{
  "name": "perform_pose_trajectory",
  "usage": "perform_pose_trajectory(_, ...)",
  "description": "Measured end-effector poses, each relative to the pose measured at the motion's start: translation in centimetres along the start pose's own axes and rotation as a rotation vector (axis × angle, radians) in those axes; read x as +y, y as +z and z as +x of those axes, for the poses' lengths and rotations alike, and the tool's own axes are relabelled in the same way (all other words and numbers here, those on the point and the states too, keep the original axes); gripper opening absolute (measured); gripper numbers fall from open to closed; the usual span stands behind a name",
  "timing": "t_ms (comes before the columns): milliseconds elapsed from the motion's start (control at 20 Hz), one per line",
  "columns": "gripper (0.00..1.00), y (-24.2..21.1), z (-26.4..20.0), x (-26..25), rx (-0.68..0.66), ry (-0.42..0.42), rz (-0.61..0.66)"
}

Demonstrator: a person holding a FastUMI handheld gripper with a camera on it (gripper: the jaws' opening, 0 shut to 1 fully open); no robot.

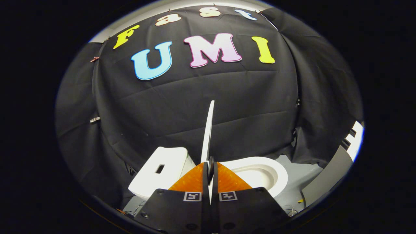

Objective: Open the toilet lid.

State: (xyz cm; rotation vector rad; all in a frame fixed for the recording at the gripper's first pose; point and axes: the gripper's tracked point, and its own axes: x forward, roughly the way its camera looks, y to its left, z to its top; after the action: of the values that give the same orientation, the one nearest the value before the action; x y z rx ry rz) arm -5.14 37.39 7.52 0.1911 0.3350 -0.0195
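Note:
A white toilet stands just beyond my fingers. Its tank (161, 174) is to the left and its open bowl with the seat rim (263, 174) is to the right. The thin white lid (208, 130) stands raised on edge, seen edge-on, rising straight up from between my fingers. My gripper (210, 169) is shut on the lid's edge, both fingers pressing its two faces. The lid's hinge end is hidden behind my fingers.
Black cloth walls close in behind and to both sides of the toilet. A grey panel (328, 175) leans at the right, with pale floor (299, 182) around the bowl. Thin wires lie on the floor near the base.

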Motion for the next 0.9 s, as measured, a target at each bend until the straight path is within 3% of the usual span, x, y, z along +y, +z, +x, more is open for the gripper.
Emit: perform_pose_trajectory(900, 0.05, -1.7, 0.3, 11.3, -0.065, 0.001, -0.192)
